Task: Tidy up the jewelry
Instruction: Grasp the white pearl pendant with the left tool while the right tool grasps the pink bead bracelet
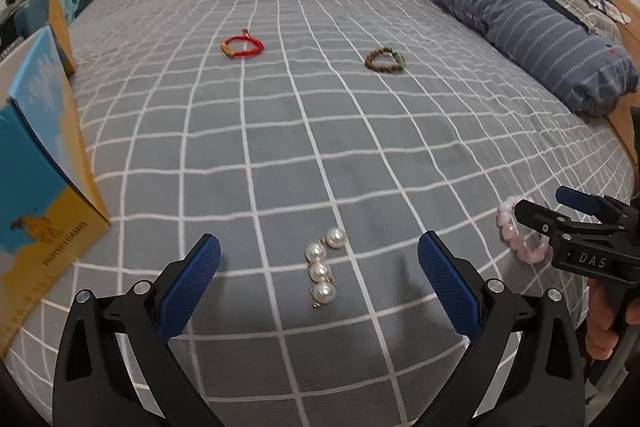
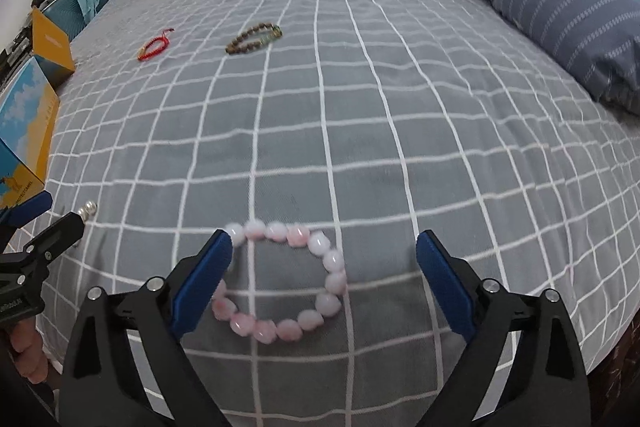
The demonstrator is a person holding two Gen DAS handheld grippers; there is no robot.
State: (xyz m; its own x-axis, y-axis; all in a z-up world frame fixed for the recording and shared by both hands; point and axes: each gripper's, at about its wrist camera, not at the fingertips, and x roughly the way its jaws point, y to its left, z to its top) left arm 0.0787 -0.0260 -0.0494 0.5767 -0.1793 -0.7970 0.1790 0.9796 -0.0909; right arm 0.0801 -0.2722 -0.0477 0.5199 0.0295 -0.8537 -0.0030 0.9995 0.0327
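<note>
A string of white pearls [image 1: 323,269] lies on the grey checked bed, between the open fingers of my left gripper [image 1: 319,267]. A pink bead bracelet [image 2: 286,281] lies between the open fingers of my right gripper [image 2: 324,275]; its left side touches the left finger. It also shows in the left wrist view [image 1: 520,233], partly hidden by the right gripper [image 1: 552,211]. A red cord bracelet [image 1: 242,45] and a brown bead bracelet [image 1: 385,59] lie farther up the bed. Both also show in the right wrist view, the red one [image 2: 155,45] and the brown one [image 2: 253,38].
A blue and yellow box [image 1: 38,163] stands open at the bed's left edge, also seen in the right wrist view [image 2: 24,127]. A striped blue pillow [image 1: 528,27] lies along the right side. The bed's front edge drops off at the right [image 2: 616,339].
</note>
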